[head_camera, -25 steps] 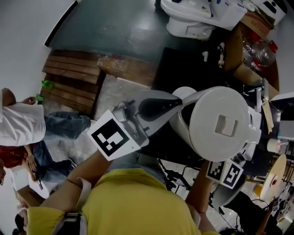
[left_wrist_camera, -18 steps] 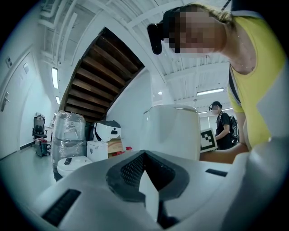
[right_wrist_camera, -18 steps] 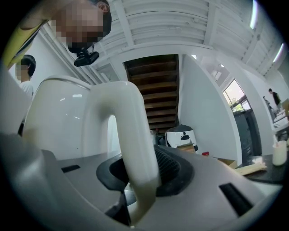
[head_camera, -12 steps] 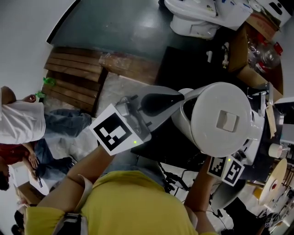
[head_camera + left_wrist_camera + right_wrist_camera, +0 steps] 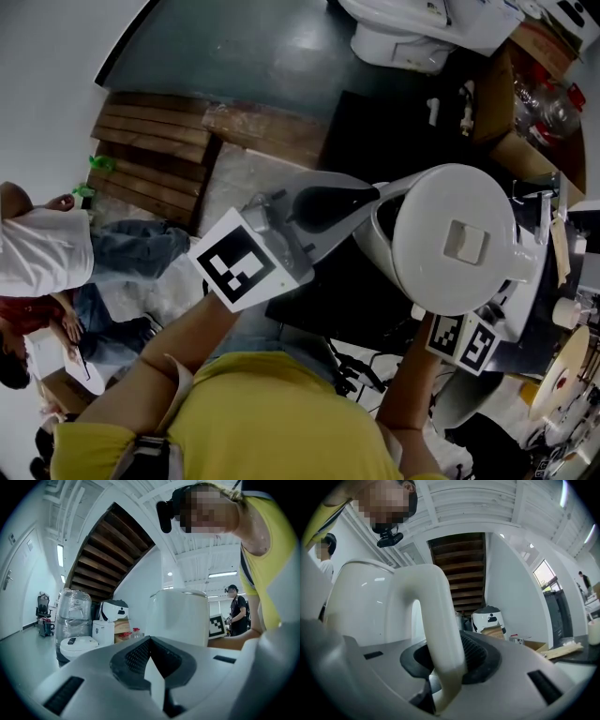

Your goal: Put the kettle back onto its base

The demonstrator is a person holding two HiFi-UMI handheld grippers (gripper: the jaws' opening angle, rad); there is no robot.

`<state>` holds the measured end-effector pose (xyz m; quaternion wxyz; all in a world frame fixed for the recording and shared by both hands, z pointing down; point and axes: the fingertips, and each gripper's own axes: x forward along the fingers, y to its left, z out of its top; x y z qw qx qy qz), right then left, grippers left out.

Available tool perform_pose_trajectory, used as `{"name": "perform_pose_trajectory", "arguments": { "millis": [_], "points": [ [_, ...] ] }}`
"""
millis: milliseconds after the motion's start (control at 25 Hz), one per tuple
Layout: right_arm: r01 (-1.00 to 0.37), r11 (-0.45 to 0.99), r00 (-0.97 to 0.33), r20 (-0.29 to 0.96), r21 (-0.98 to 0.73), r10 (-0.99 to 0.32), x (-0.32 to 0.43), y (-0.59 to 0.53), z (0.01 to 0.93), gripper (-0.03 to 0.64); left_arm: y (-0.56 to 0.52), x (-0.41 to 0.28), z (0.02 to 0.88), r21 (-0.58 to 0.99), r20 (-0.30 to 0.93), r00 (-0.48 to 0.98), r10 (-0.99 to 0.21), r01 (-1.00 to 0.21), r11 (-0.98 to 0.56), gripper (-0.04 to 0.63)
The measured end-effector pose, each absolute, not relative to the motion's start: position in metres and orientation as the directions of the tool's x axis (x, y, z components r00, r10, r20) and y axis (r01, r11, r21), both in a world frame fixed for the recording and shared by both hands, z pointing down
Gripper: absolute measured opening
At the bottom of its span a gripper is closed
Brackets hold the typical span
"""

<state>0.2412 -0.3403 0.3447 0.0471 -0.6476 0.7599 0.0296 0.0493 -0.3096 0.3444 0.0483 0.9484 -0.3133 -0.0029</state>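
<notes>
While your right gripper (image 5: 440,665) clamps the white kettle's handle (image 5: 433,616), carry the kettle (image 5: 459,239) level above the black tabletop (image 5: 375,131) and lower it straight. Your left gripper (image 5: 152,665), jaws together and empty, sits just beside its wall. Only the right gripper view shows the grip. From the head view, the lid hides any base.

Left claw (image 5: 152,667) and right claw (image 5: 443,667) both level, jaws clenched in a grip.
</notes>
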Motion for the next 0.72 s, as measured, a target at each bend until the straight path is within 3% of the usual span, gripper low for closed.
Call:
{"name": "perform_pose_trajectory", "arguments": {
  "millis": [720],
  "points": [
    [-0.985, 0.169, -0.167, -0.08, -0.026, -0.983, 0.236, -0.364, 0.374, 0.117, -0.332, 0.048, 0.37, 0.13, 0.053, 0.795, -0.604, -0.605, -0.786, 0.009]
  ]
}}
